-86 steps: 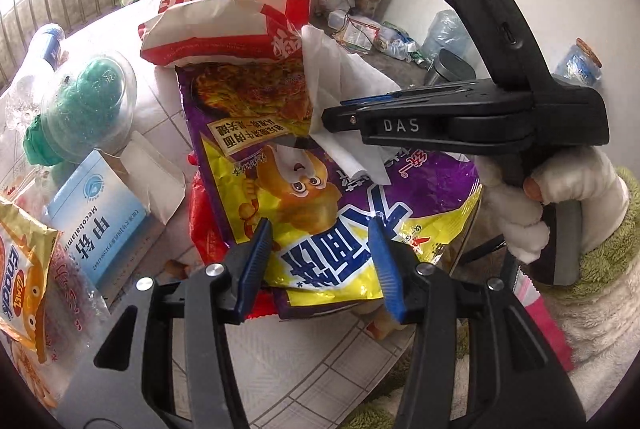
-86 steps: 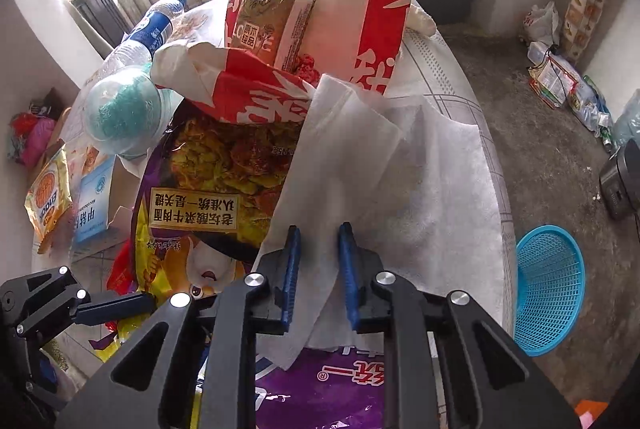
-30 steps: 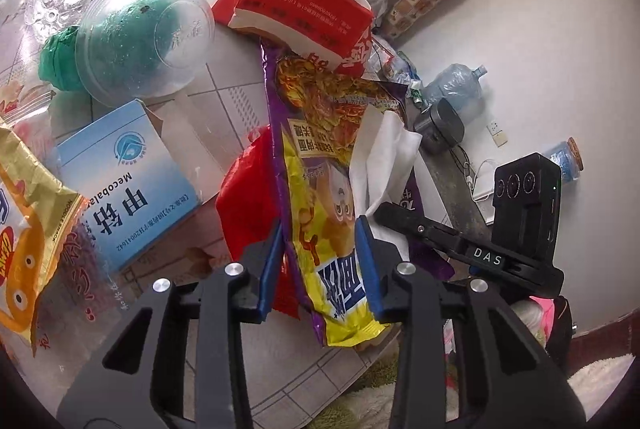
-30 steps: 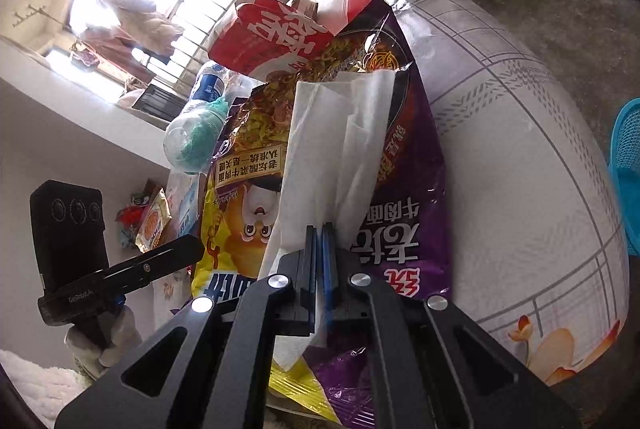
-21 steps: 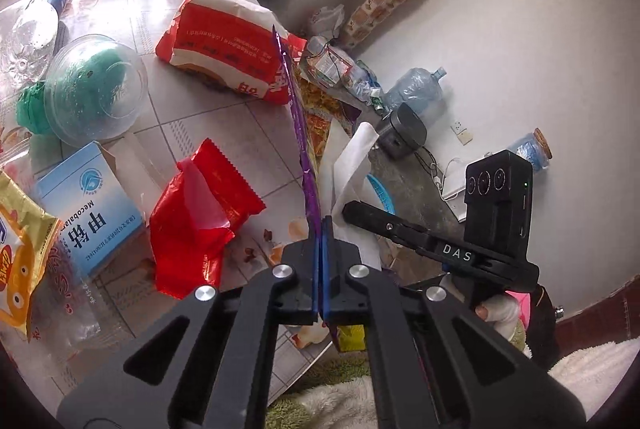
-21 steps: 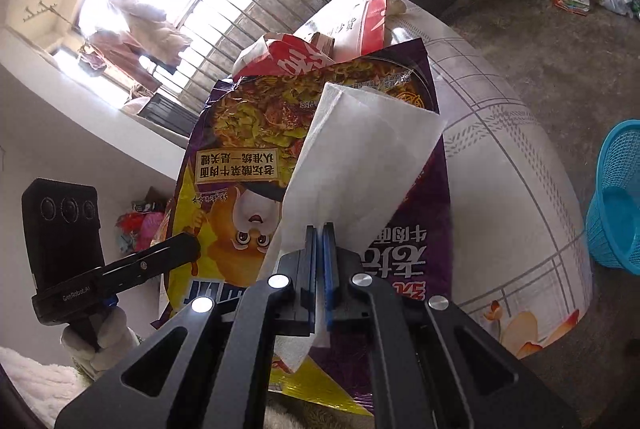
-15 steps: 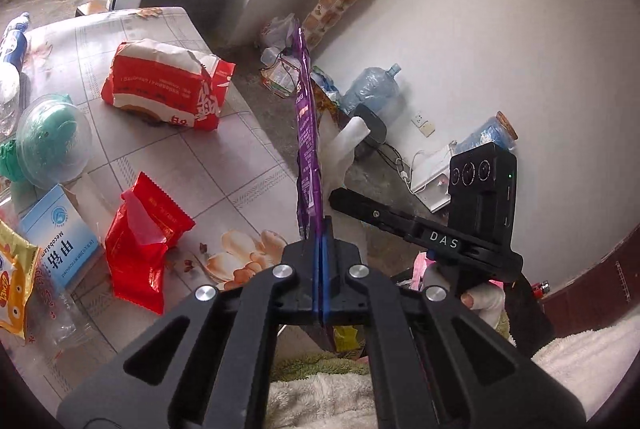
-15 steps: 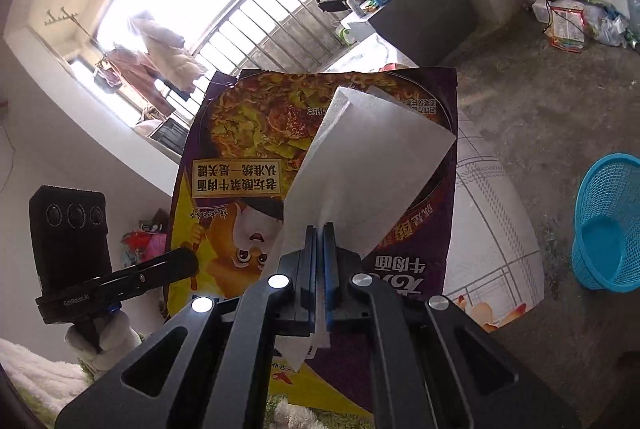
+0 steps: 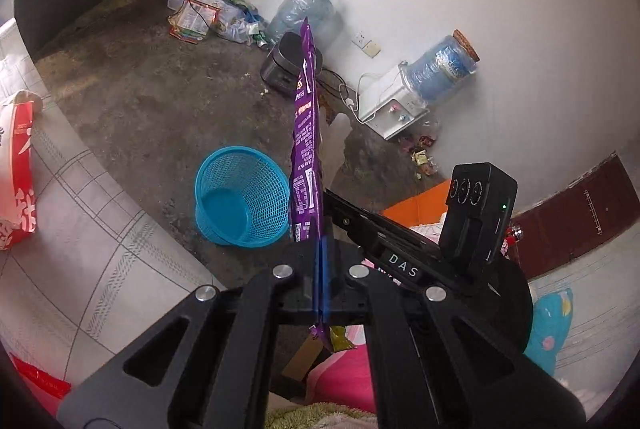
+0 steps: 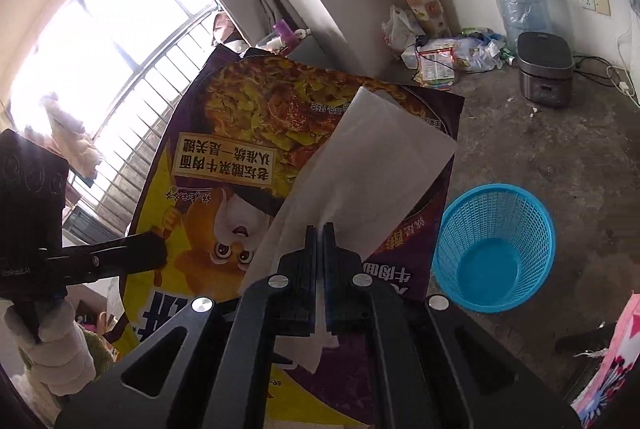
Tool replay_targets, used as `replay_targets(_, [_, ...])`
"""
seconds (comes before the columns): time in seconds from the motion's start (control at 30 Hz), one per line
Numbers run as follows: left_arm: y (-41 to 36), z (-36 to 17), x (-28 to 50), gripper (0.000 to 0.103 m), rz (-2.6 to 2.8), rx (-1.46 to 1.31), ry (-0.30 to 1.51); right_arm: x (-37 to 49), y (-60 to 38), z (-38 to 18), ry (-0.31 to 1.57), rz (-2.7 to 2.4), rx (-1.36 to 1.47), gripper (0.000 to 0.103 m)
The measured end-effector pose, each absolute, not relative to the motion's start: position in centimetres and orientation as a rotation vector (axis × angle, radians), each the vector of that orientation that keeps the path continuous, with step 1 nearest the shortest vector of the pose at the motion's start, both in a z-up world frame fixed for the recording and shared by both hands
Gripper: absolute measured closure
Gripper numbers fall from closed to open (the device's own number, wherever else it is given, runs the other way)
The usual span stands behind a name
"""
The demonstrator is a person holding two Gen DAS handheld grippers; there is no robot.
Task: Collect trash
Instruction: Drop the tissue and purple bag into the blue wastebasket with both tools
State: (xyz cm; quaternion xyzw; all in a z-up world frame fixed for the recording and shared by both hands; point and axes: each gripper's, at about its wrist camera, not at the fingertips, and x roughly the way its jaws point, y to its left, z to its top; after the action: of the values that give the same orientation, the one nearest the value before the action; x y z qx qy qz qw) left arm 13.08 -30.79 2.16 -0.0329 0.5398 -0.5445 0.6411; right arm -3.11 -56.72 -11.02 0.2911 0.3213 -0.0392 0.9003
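the left tongs (image 9: 321, 269) are pressed together on the bottom edge of the purple noodle bag (image 9: 306, 133), and the bag stands up in the air, off the worktop (image 9: 80, 229). the right tongs (image 10: 319, 257) pinch a white tissue (image 10: 360, 165) in front of the bag. a blue basket (image 10: 496, 249) sits on the floor (image 10: 560, 133) just beside them.
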Motion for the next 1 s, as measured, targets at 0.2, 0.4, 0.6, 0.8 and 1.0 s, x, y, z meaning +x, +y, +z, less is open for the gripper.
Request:
replay_targets(0.2, [-41.0, -7.8, 17.8, 0.103, -1.181, -0.036, 1.515, 1.1, -63.2, -19.6, 0.796, -0.202, 0.790, 0.100])
replay_targets(0.4, [-48.1, -18.2, 21.3, 0.095, -1.052, 0.049, 1.719, 4.8, -68.2, -28.6, 0.926, -0.261, 0.922, 0.100])
replay_targets(0.6, [-49.4, -22.7, 24.3, 0.055, -0.817, 0.173, 1.692, 7.6, -72.5, -41.3, 1.120, -0.342, 1.131, 0.089])
replay_targets(0.8, [-48.9, -16.8, 24.9, 0.055, -0.867, 0.249, 1.509, 7.8, -73.7, -45.7, 1.165, -0.393, 1.160, 0.087])
replay_targets(1.0, [-46.7, -6.9, 24.4, 0.054, -0.933, 0.246, 1.316, 9.8, -74.5, -49.7, 1.312, -0.470, 1.134, 0.087])
